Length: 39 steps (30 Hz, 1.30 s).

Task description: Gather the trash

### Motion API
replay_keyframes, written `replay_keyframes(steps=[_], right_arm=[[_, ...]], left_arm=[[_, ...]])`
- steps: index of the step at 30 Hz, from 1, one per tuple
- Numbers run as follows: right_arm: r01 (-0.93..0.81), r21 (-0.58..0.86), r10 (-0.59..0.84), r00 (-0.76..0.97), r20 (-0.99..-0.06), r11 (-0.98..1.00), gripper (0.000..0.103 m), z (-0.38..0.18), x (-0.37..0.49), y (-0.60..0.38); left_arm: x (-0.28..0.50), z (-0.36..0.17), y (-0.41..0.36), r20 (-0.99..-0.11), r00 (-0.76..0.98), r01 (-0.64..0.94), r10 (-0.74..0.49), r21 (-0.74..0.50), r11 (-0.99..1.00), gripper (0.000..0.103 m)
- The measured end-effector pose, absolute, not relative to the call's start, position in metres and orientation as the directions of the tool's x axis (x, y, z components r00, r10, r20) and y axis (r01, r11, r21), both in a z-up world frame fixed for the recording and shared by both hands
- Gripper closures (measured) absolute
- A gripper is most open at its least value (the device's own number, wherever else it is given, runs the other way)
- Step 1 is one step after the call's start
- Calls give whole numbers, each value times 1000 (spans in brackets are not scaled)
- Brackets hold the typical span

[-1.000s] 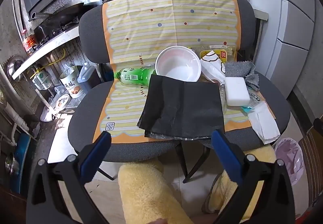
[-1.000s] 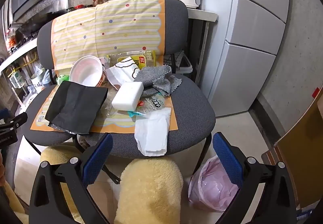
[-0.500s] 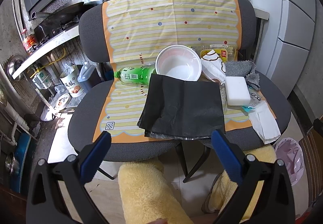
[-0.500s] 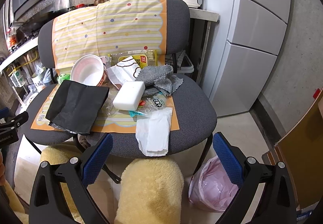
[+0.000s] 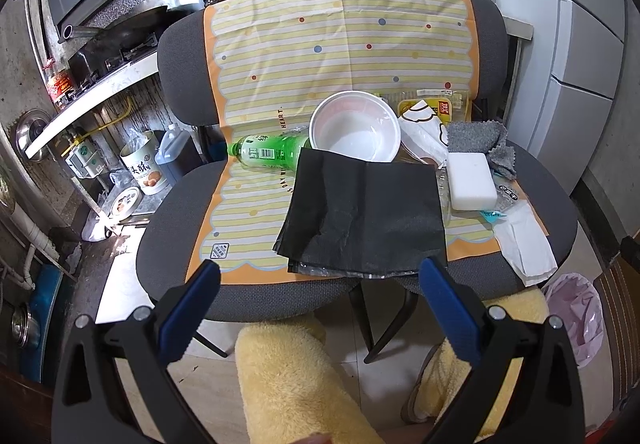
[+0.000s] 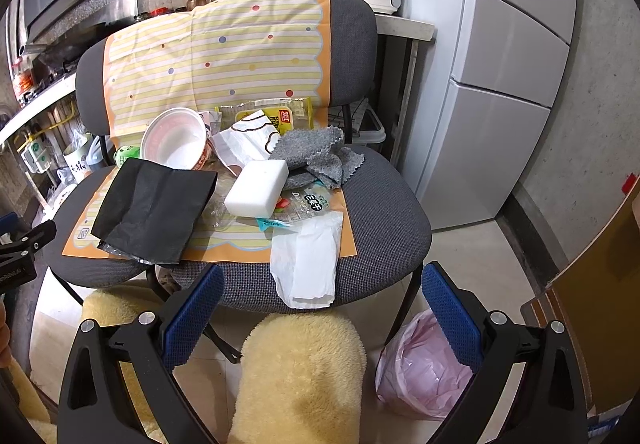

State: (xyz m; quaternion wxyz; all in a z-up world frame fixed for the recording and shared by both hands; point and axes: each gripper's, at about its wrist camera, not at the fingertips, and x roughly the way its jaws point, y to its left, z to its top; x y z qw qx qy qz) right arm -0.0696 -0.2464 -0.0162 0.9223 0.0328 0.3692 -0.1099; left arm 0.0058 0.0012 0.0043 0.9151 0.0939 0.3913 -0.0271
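Your left gripper (image 5: 320, 280) hangs wide open and empty, just short of the chair seat (image 5: 260, 298). The black trash bag (image 5: 366, 216) lies flat dead ahead, its near edge running across the jaws. Your right gripper (image 6: 322, 284), equally wide and empty, faces the white tissue (image 6: 306, 258) overhanging the seat edge. Left is nearer the bag; pink-lined bin (image 6: 420, 360) sits low right.
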Motion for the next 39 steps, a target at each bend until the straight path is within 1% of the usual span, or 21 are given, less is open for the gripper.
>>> replay_keyframes(steps=[39], right_arm=[[228, -14, -174, 701, -692, 974, 6, -18, -70, -248]], left_arm=[[5, 1, 2, -719, 695, 122, 22, 148, 981, 6]])
